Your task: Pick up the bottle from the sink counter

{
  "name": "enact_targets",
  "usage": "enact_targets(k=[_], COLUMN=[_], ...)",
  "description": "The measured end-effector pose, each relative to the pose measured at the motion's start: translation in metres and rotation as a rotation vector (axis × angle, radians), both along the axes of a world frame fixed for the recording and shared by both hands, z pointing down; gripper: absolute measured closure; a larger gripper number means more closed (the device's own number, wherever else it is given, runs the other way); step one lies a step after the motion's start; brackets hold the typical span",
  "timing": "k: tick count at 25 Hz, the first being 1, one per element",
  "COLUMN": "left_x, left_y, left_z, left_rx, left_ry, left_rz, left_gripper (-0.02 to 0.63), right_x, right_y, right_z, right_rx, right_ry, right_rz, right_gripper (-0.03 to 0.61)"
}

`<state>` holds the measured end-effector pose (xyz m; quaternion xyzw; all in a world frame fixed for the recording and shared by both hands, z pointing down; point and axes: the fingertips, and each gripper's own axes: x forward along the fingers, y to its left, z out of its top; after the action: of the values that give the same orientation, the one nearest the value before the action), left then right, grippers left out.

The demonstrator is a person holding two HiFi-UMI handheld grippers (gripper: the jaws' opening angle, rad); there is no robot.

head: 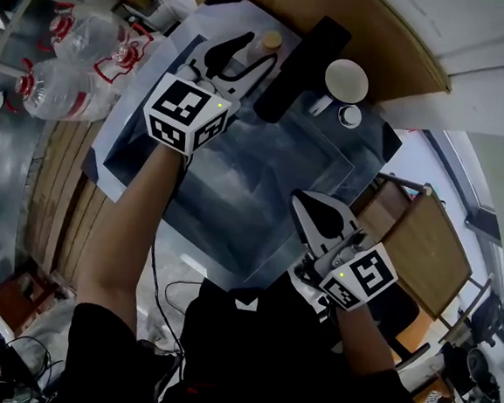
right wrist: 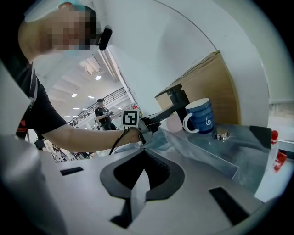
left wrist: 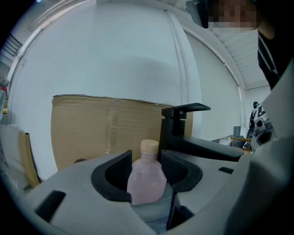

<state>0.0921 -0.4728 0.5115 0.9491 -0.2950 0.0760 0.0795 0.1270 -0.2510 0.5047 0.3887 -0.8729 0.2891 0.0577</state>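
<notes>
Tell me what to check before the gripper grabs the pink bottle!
1. Bottle sits between the left gripper jaws: ok.
2. Jaws are wide enough, one on each side of the bottle: ok.
3. Bottle stands upright with its cap on: ok.
4. Bottle is gripped: not ok, the jaws are open and not squeezing.
5. Faucet leaves room to lift: cannot tell, it stands close behind the bottle.
6. Right gripper is out of the way: ok, it is shut, empty and far from the bottle.
</notes>
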Motion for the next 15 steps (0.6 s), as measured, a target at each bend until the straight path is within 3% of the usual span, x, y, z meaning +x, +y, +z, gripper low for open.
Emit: enact_targets(k=[7,15], left_x=[0.023,0.03], left_y=[-0.011,-0.015], left_z=[0.005,0.005], left_rx=[0.016,0.05], left_ry=[-0.026,-0.045], left_rz=[0.048,0.043], left_gripper=[0.414,0.434], right_x=[0.007,0.014], right_y=[-0.002,0.001], right_z=[0.007,0.01], right_rx=[-0.016,-0.022], right_ry=[0.003,0.009], right_rz=[0.007,0.018], right_gripper=[0.575,0.575])
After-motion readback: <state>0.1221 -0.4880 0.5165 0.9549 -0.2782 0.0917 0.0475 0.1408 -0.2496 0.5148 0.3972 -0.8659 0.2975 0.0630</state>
